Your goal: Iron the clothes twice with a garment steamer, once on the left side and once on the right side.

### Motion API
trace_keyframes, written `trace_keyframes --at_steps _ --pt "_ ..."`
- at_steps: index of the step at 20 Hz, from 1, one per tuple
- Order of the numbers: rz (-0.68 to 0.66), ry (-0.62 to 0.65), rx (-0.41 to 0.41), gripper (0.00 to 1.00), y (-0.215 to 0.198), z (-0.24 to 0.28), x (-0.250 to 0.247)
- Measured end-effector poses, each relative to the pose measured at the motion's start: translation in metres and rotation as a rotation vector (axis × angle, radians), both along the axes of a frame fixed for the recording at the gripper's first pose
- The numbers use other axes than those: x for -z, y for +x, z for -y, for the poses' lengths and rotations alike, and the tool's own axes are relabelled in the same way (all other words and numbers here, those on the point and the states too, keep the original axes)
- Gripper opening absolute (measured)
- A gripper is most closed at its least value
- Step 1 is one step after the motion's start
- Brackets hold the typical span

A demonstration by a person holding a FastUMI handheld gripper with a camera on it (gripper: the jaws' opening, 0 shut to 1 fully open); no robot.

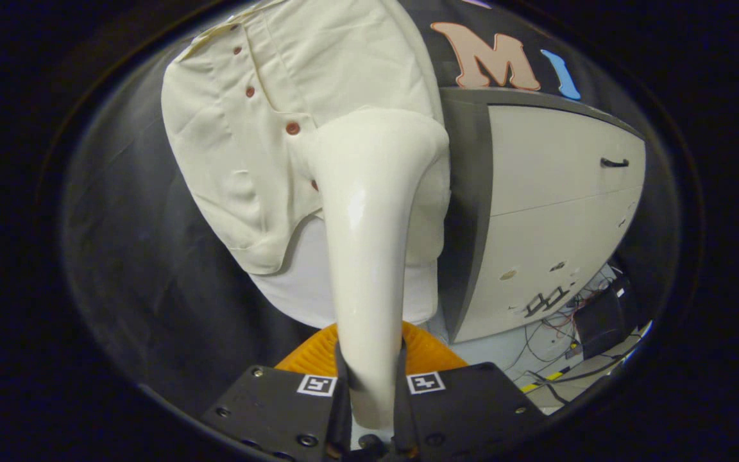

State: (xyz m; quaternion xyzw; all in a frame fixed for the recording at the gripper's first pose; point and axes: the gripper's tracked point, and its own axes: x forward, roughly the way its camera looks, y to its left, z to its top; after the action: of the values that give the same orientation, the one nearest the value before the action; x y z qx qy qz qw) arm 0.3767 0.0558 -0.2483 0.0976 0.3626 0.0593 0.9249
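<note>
Gripping the garment steamer's handle (369,256) between both fingers, the tool (369,391) holds it upright; its head presses the cream buttoned shirt (235,154) just beyond, beside a white cabinet (555,205).

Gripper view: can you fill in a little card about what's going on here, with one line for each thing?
tool: white garment steamer, handle clamped between the jaws of the gripper, head pointing away
steamer head: up against the cream shirt, just right of its button row
shirt: hanging, brown buttons down the front, white garment showing below its hem
under the steamer: orange ribbed object, just beyond the jaws
right of the shirt: white cabinet with a dark handle
floor by the cabinet: tangled cables
</note>
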Motion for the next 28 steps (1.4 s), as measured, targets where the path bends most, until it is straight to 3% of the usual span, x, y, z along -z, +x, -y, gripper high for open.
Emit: trace_keyframes --at_steps 7,15,18,28 --pt "0.089 0.039 0.002 0.26 -0.092 -0.031 -0.049" --pt "0.283 -0.045 0.016 0.26 -0.224 -0.003 -0.141" --pt "0.364 -0.024 0.033 0.25 -0.249 0.006 -0.181" --pt "0.542 -0.027 -0.060 0.25 -0.307 0.058 -0.260"
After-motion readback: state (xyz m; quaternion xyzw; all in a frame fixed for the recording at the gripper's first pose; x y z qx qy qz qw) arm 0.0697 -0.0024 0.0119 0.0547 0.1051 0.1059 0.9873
